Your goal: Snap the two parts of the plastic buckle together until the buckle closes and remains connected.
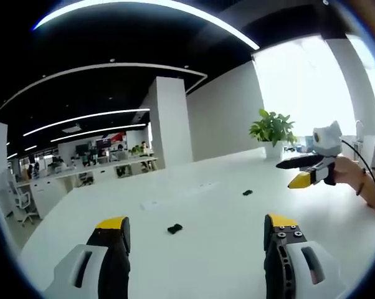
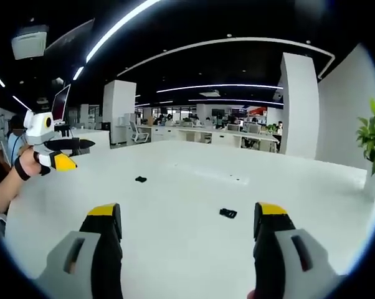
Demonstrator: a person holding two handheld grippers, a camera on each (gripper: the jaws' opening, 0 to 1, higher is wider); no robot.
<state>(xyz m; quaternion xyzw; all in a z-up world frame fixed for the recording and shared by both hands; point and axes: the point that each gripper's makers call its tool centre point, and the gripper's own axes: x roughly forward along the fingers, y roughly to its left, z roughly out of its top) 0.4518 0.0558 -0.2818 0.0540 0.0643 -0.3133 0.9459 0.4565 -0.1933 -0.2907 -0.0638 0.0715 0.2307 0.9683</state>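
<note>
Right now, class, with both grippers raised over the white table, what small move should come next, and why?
Probably lower the left gripper onto the small black plastic buckle part lying between its open jaws on the white table. The second black buckle part lies apart, nearer the right gripper, also open. Neither piece is held yet, so one must be grasped first.

White worktop, black buckle parts, yellow-tipped jaws

The worktop [image 1: 225, 205] is plain white, and both buckle parts, the nearer buckle piece [image 1: 174, 228] and the farther buckle piece [image 1: 247, 192], are solid black. The left gripper [image 1: 197, 230] has black jaws capped in yellow on pale grey bodies; the right gripper [image 2: 187, 218] is coloured the same. The potted plant [image 1: 273, 128] has green leaves in a white pot. The pillar [image 1: 172, 121] is white under a black ceiling.
</note>
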